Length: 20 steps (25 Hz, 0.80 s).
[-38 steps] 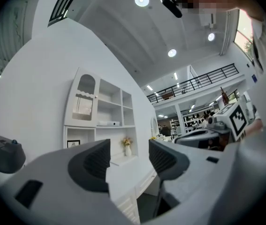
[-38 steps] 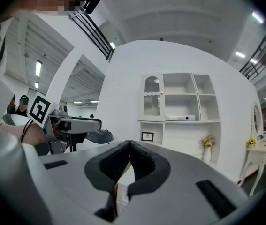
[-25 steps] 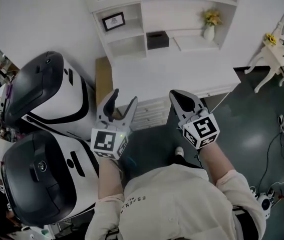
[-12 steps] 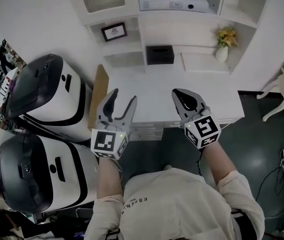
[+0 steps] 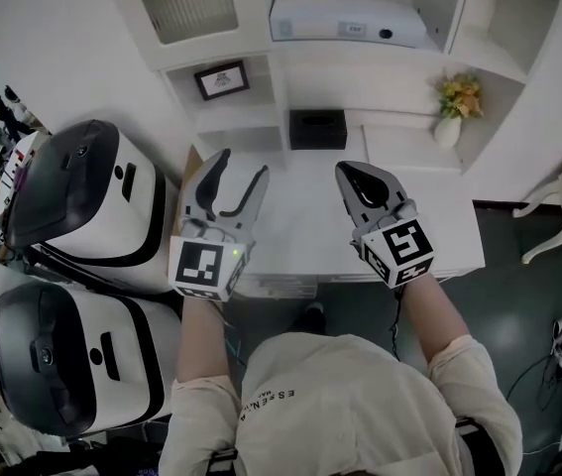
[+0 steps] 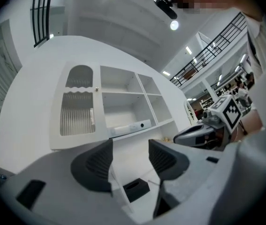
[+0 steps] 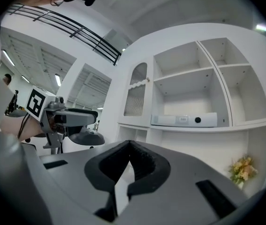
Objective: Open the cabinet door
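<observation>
The cabinet door (image 5: 183, 3) is a white frame with ribbed glass, at the upper left of the white shelf unit; it is closed. In the left gripper view the cabinet door (image 6: 78, 114) shows a slim vertical handle (image 6: 92, 119) on its right side. My left gripper (image 5: 241, 167) is open and empty over the white desk (image 5: 439, 231), well below the door. My right gripper (image 5: 352, 177) is shut on nothing, level with the left one. The left gripper (image 6: 130, 156) and the right gripper (image 7: 129, 165) both point up at the shelves.
A white flat device (image 5: 345, 20) lies on a shelf right of the door. Below are a picture frame (image 5: 221, 79), a black tissue box (image 5: 316, 129) and a vase of yellow flowers (image 5: 454, 107). Two large white-and-black machines (image 5: 82, 201) stand at the left.
The shelf unit has come closer and the view has tilted up toward the door. Both grippers have risen over the desk. Their jaws stand as before.
</observation>
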Available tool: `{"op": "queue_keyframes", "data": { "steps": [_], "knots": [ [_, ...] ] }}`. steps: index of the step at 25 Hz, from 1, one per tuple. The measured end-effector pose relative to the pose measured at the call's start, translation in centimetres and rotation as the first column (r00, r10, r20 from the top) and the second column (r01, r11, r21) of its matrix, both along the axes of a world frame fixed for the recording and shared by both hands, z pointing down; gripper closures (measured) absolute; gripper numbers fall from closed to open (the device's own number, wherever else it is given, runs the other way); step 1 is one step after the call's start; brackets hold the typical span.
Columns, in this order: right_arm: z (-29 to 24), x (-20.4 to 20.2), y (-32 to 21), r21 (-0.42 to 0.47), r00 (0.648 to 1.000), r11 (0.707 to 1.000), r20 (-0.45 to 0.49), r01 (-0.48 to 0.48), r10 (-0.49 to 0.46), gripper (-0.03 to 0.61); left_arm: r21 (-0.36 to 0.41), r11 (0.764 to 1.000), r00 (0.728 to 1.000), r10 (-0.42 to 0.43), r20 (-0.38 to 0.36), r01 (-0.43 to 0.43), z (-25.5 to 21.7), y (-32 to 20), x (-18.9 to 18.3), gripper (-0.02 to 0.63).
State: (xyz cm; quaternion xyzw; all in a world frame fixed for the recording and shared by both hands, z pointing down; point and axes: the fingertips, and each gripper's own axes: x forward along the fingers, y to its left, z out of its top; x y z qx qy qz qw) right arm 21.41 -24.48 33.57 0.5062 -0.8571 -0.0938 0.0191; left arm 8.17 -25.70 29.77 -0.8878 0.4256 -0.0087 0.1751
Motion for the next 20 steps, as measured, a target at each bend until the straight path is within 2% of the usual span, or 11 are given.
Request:
{"op": "queue_keyframes", "data": {
  "steps": [7, 11, 20],
  "knots": [
    [-5.0, 0.9, -6.9, 0.055, 1.000, 0.998, -0.010, 0.008, -0.007, 0.563, 0.092, 0.995, 0.999, 0.036, -0.018, -0.034, -6.1, -8.1, 1.6, 0.379],
    [-7.2, 1.2, -10.5, 0.094, 1.000, 0.996, -0.014, 0.006, -0.005, 0.563, 0.172, 0.982, 0.997, 0.078, -0.026, -0.072, -9.7, -11.9, 2.3, 0.379],
    [-9.2, 0.1, -17.0, 0.111, 0.999, 0.993, -0.038, 0.034, -0.029, 0.565, 0.313, 0.946, 0.996, 0.080, 0.043, -0.089, -18.4, -18.9, 3.8, 0.379]
  ]
}}
